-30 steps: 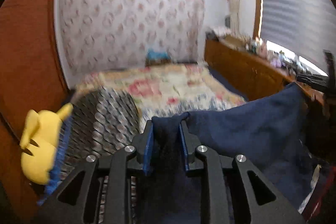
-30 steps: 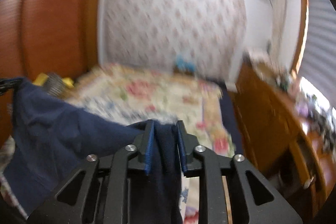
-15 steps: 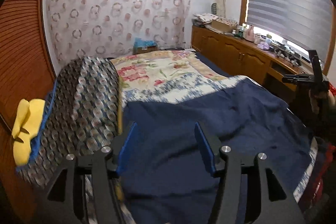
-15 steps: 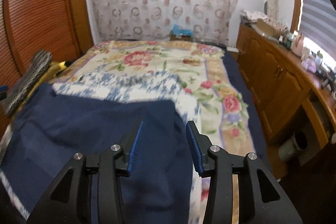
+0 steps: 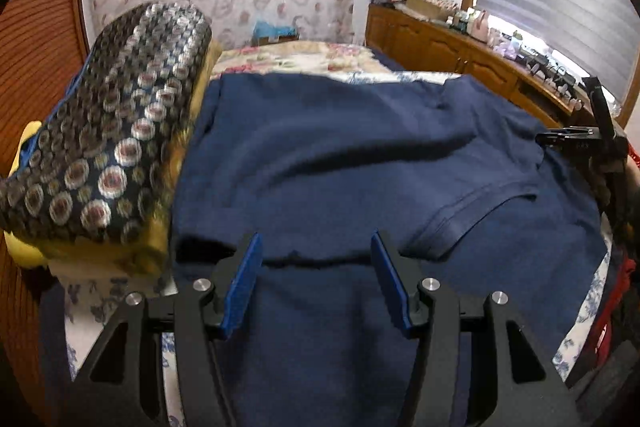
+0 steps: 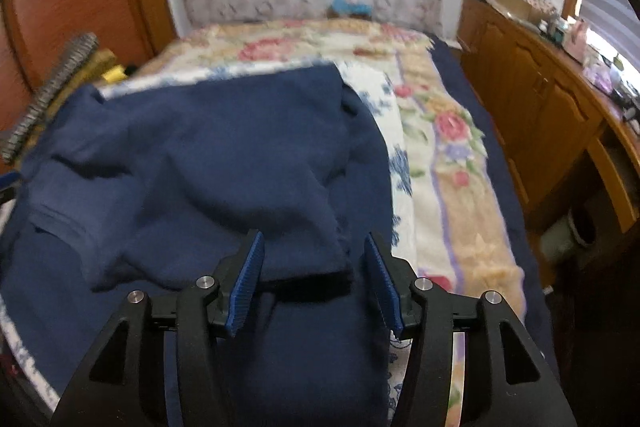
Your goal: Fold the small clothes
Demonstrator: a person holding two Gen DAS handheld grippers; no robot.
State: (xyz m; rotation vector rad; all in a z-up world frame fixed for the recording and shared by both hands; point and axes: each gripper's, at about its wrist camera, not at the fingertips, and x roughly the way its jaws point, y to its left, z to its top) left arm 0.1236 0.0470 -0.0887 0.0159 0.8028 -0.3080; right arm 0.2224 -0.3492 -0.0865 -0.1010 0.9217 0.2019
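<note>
A navy blue T-shirt (image 5: 340, 155) lies spread on the bed, its top layer doubled over the lower part with the folded edge just ahead of both grippers. My left gripper (image 5: 316, 239) stands open over the shirt's left side, pads clear of the cloth. In the right wrist view the same shirt (image 6: 200, 155) fills the left and middle. My right gripper (image 6: 314, 237) hovers over its right corner, jaws opening, cloth beneath them but not pinched. A sleeve hem (image 5: 460, 215) shows on the right.
A dark cushion with a circle pattern (image 5: 112, 131) lies on yellow bedding left of the shirt. The floral bedspread (image 6: 452, 131) stretches beyond and to the right. A wooden cabinet (image 6: 540, 99) crowded with small items lines the right wall. A bin (image 6: 576, 231) stands below it.
Both grippers held the shirt pinched in the air a second ago. They came down toward the bed, let go and opened, and the shirt now lies flat.
</note>
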